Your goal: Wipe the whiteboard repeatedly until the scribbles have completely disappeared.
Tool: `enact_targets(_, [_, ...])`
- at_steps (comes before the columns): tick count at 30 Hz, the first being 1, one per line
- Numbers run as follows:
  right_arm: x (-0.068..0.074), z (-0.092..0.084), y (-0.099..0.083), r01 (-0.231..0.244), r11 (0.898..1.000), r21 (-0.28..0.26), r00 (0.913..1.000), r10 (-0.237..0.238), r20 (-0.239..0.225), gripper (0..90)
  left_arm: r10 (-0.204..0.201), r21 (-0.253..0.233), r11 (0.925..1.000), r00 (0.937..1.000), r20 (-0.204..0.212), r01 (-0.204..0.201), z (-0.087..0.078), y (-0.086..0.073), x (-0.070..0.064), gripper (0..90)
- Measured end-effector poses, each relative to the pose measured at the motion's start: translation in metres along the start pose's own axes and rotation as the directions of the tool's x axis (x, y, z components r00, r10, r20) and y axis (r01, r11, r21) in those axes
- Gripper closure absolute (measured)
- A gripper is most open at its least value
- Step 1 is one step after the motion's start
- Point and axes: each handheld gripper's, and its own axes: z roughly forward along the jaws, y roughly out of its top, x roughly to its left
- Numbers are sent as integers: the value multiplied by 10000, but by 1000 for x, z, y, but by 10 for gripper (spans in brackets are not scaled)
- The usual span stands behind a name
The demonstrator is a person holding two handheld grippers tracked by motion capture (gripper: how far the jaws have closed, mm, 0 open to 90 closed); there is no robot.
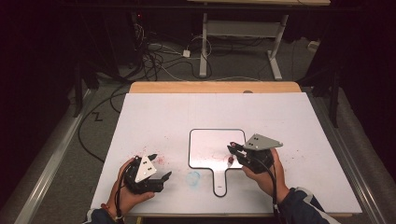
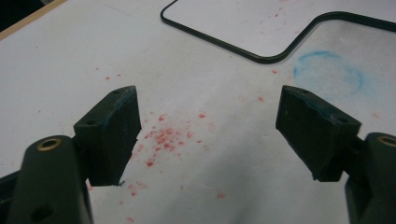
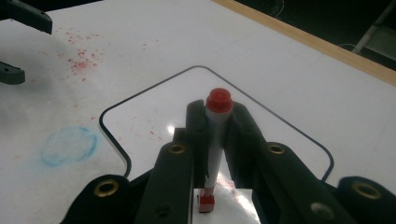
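Low at the near edge of the table (image 1: 154, 107), the left hand (image 1: 125, 193) rests with its palm wrapped around the left gripper (image 1: 161, 166), the wrist coming in from the bottom of the high view and the tool pointing right and slightly away. Its jaws stand spread wide with nothing between them, and in the left gripper view they hang over a scatter of red specks (image 2: 163, 137) on the white surface, with a smudged blue ring (image 2: 329, 72) farther off.

To the right, the right hand (image 1: 264, 175) grips the right gripper (image 1: 232, 150) from behind, the forearm in a dark sleeve (image 1: 299, 207) angling in from the lower right. That tool points left across the small whiteboard (image 1: 210, 144), a white panel with a dark rim and a handle toward the person. Its jaws are pinched on a marker (image 3: 215, 140) with a white barrel and red cap. The marker stands between the pads, with its red cap end above them and its lower end touching or just above the board, near the board's right side.
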Motion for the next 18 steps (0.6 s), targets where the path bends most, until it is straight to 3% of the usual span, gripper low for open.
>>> enact_targets(1, [2, 1, 0, 35, 10000, -59, 10000, -35, 19, 813, 4, 0, 10000, 10000, 8, -4, 0, 0, 0, 213])
enact_targets(3, [7, 3, 0, -157, 9997, -172, 9990, 150, -409, 813, 23, 5, 10000, 10000, 13, -23, 0, 0, -1, 213])
enact_targets(5, [15, 4, 2, -46, 9998, -184, 9980, 34, -639, 814, 23, 11, 10000, 10000, 20, -23, 0, 1, -1, 213])
enact_targets(6, [17, 4, 3, 168, 9998, -146, 9984, -175, -531, 814, 20, 25, 10000, 10000, 10, -20, 0, 0, -1, 214])
enact_targets(8, [14, 4, 2, 77, 9999, -84, 9991, -80, -412, 813, 7, 17, 10000, 10000, 15, -7, 0, 0, -1, 213])
enact_targets(12, [-2, -2, 1, -47, 9997, 238, 9980, 32, 625, 814, 0, 16, 10000, 10000, 36, 0, 0, 0, -1, 213])
enact_targets(14, [-7, -2, 1, 146, 9991, 398, 9934, -191, 1132, 813, 12, 38, 10000, 10000, 17, -12, 1, 0, -1, 213])
enact_targets(18, [-14, 6, 2, 52, 9999, 123, 9926, -66, 1212, 814, 15, 45, 10000, 10000, 21, -15, 1, 0, -1, 213])
